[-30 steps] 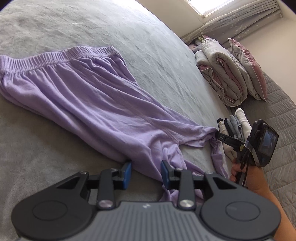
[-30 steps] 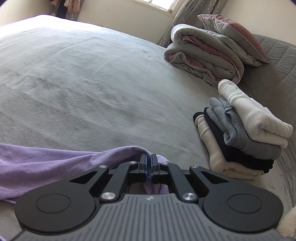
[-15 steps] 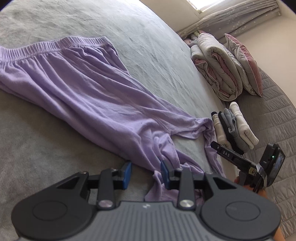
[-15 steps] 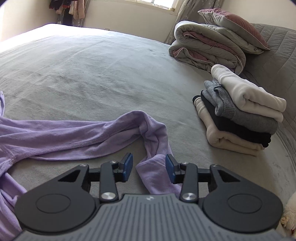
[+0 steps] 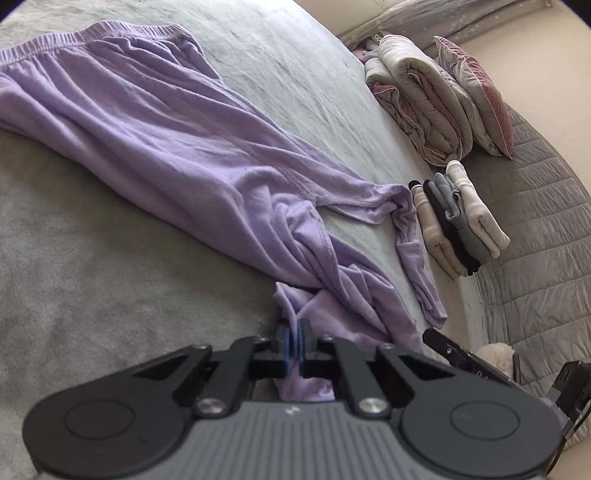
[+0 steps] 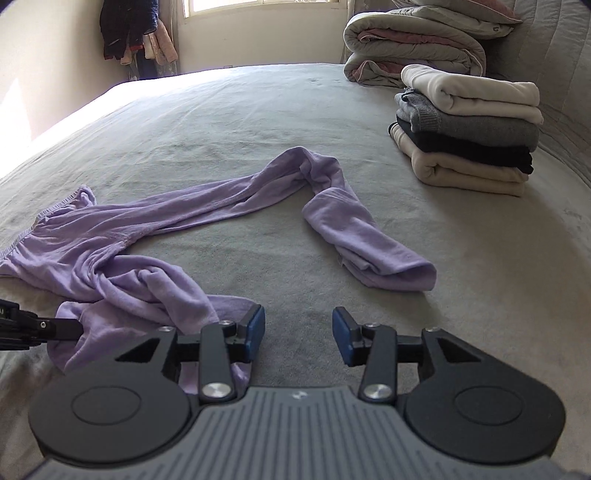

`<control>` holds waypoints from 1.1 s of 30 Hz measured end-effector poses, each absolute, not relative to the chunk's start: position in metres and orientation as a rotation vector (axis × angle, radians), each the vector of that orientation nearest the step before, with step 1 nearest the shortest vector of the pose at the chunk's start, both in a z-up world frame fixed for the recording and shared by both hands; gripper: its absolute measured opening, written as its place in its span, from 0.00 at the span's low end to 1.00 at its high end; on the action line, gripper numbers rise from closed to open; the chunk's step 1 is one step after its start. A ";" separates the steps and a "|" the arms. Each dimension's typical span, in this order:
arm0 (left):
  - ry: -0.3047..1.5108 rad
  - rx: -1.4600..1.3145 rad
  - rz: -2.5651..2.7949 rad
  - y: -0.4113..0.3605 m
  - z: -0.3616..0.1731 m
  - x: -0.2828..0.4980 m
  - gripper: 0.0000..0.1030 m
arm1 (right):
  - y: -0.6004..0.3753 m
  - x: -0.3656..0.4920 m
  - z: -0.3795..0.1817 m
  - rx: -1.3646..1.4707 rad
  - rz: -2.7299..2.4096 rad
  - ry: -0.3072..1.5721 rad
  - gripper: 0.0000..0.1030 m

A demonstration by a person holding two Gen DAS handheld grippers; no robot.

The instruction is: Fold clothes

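Lilac trousers (image 5: pixel 155 133) lie spread across the grey bed, waistband at the far left, both legs running toward me. My left gripper (image 5: pixel 294 341) is shut on the crumpled end of the near leg. In the right wrist view the same lilac trousers (image 6: pixel 221 201) show one leg bent back on itself, its cuff lying flat ahead. My right gripper (image 6: pixel 298 334) stands open over bare bedspread with nothing between its fingers; the bunched near leg lies against its left finger. The left gripper's finger (image 6: pixel 44 326) pokes in from the left edge there.
A stack of folded clothes (image 6: pixel 469 129) sits at the right of the bed, by a rolled duvet (image 6: pixel 413 40) and a pillow (image 5: pixel 476 92). The grey bedspread (image 6: pixel 221 110) stretches away to a wall with hanging clothes (image 6: pixel 133 29).
My right gripper let go of the far trouser leg, opened and drew back. My left gripper went from open to shut on the near leg's end.
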State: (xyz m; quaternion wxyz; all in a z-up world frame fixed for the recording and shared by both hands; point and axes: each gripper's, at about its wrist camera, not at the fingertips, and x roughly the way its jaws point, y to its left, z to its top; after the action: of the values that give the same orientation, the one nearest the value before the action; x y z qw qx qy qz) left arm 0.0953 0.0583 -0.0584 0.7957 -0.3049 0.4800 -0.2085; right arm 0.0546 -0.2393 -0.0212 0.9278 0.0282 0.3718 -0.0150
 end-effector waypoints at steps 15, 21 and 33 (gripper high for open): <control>1.122 -0.907 -0.555 0.005 -0.051 0.030 0.02 | -0.286 -0.001 -0.019 0.231 0.122 0.745 0.43; 1.152 -0.897 -0.595 -0.029 -0.055 0.006 0.02 | -0.304 -0.019 -0.020 0.273 0.126 0.756 0.43; 1.180 -0.742 -0.715 -0.082 -0.041 -0.032 0.02 | -0.332 -0.035 -0.021 0.354 0.180 0.779 0.44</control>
State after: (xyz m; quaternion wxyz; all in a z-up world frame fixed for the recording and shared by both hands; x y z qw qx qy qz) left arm -0.0315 -0.0825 -0.0408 0.7084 -0.3344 0.5316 -0.3221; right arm -0.0353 -0.3325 -0.0212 0.9060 0.1714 0.3771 0.0871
